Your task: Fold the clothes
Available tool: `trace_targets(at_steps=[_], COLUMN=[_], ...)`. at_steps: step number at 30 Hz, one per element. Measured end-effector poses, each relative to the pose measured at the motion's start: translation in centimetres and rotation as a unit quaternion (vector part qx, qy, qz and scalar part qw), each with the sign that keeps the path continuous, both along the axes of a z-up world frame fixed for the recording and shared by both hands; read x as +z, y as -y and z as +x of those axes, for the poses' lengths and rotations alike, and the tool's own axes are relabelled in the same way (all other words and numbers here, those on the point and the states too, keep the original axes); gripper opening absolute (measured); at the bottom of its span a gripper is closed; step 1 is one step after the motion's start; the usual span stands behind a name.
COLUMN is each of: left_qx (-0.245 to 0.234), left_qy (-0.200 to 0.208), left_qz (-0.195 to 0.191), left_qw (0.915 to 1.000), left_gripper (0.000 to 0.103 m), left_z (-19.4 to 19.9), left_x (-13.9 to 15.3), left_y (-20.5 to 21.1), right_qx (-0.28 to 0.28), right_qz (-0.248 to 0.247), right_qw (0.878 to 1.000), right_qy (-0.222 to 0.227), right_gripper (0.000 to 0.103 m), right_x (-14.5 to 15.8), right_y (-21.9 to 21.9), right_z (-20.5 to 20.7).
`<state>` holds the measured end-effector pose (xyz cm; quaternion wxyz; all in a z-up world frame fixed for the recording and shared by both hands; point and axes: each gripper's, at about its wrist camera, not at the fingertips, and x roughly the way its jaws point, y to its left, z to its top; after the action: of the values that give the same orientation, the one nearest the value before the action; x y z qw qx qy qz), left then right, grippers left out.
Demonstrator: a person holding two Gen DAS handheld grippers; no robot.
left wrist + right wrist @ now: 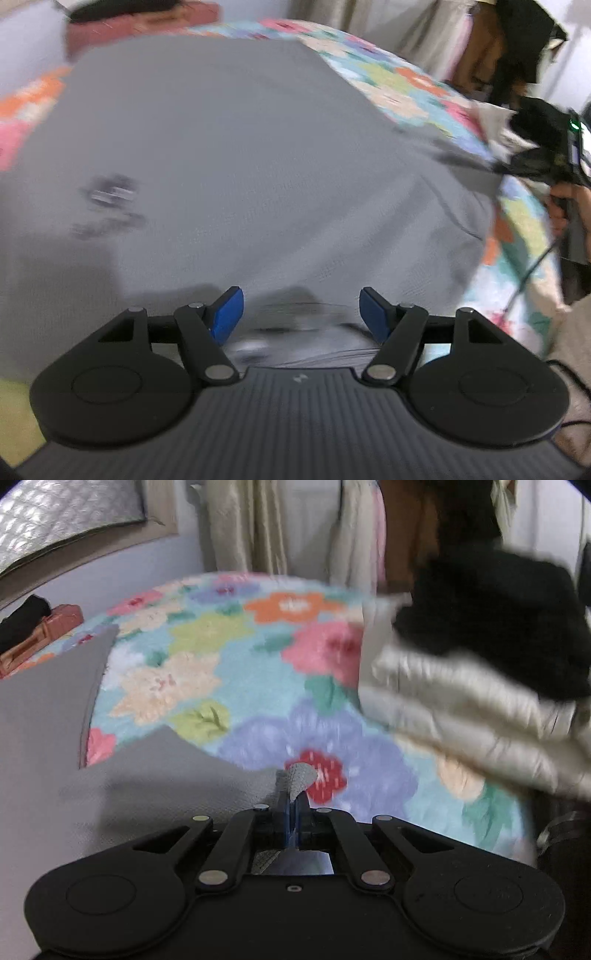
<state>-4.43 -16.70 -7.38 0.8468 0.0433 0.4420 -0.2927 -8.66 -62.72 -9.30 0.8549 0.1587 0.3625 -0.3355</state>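
Note:
A grey garment [229, 155] lies spread over a flowered bedspread [399, 81], with a small dark print [110, 206] on its left part. My left gripper [301, 314] hangs over the garment's near edge, its blue pads [227, 310] wide apart and nothing between them. My right gripper [293, 808] is shut on a corner of the grey garment [299, 775], which sticks up from between the closed pads. In the left wrist view the right gripper [495, 168] appears at the far right, pulling the cloth's edge, with a hand [561, 206] on its handle.
A pile of folded clothes, cream [472, 709] below and black [491, 624] on top, sits on the bedspread [258, 672] at the right. A reddish box [40, 635] stands by the wall at the left. Curtains [243, 524] hang behind the bed.

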Motion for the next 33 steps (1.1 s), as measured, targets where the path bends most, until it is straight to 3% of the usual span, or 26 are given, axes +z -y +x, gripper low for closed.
trace_targets(at_steps=[1, 2, 4, 8, 11, 15, 17, 20, 21, 22, 23, 24, 25, 30, 31, 32, 33], left_qx=[0.025, 0.053, 0.114, 0.200, 0.183, 0.181, 0.178, 0.150, 0.153, 0.158, 0.161, 0.163, 0.167, 0.212, 0.214, 0.213, 0.211], left_qy=[0.010, 0.013, 0.001, -0.051, -0.069, -0.100, -0.122, -0.121, -0.115, -0.108, -0.104, -0.104, -0.103, -0.129, -0.126, -0.121, -0.113], left_qz=[0.014, 0.020, 0.012, -0.024, -0.026, 0.004, -0.008, -0.005, -0.007, -0.012, -0.018, -0.025, -0.032, -0.068, -0.069, -0.068, -0.066], left_qw=[0.9995, 0.9983, 0.9934, 0.9783, 0.9804, 0.9784, 0.9765, 0.9812, 0.9814, 0.9815, 0.9813, 0.9808, 0.9801, 0.9663, 0.9663, 0.9671, 0.9687], left_gripper=[0.070, 0.070, 0.070, 0.070, 0.070, 0.075, 0.076, 0.072, 0.063, 0.047, 0.039, 0.029, 0.027, 0.034, 0.032, 0.026, 0.014], left_z=[0.3, 0.6, 1.2, 1.6, 1.3, 1.0, 0.9, 1.3, 1.3, 1.2, 1.2, 1.1, 1.1, 2.0, 2.1, 1.8, 1.2], left_x=[0.6, 1.1, 1.4, 0.4, -0.1, -1.7, -3.0, -4.2, -4.2, -4.0, -3.9, -3.8, -3.9, -4.5, -4.5, -4.3, -4.0], left_y=[-1.5, -3.3, -7.0, -12.7, -12.6, -11.8, -11.6, -11.2, -11.3, -11.4, -11.6, -11.9, -12.1, -12.8, -12.4, -12.2, -12.3], right_qx=[-0.018, -0.035, -0.032, 0.096, 0.212, 0.363, 0.453, 0.565, 0.578, 0.586, 0.586, 0.582, 0.574, 0.550, 0.549, 0.548, 0.547], right_qz=[-0.009, -0.018, -0.047, -0.052, -0.001, 0.064, 0.025, -0.063, -0.102, -0.137, -0.163, -0.182, -0.194, -0.207, -0.196, -0.185, -0.182], right_qw=[1.000, 0.999, 0.998, 0.993, 0.973, 0.925, 0.890, 0.822, 0.808, 0.796, 0.790, 0.788, 0.789, 0.804, 0.808, 0.812, 0.814], right_qy=[-0.006, -0.013, -0.013, 0.052, 0.091, 0.090, 0.042, -0.032, -0.049, -0.065, -0.079, -0.091, -0.098, -0.089, -0.086, -0.083, -0.077], right_gripper=[0.026, 0.034, 0.040, 0.047, 0.048, 0.050, 0.053, 0.053, 0.053, 0.053, 0.053, 0.053, 0.054, 0.056, 0.031, 0.014, 0.014], right_x=[0.3, 0.6, 1.6, 3.8, 4.3, 3.2, 2.0, 0.0, -0.8, -1.6, -2.3, -2.8, -3.2, -3.7, -3.6, -3.5, -3.1], right_y=[-0.3, -0.5, -2.0, -7.9, -12.8, -20.2, -24.6, -30.9, -32.2, -33.2, -33.9, -34.3, -34.6, -33.6, -33.4, -33.3, -33.4], right_z=[-0.3, -0.5, -1.2, -2.7, -3.4, -3.9, -4.6, -5.9, -6.3, -6.7, -6.7, -6.6, -6.4, -4.7, -4.6, -4.4, -4.7])
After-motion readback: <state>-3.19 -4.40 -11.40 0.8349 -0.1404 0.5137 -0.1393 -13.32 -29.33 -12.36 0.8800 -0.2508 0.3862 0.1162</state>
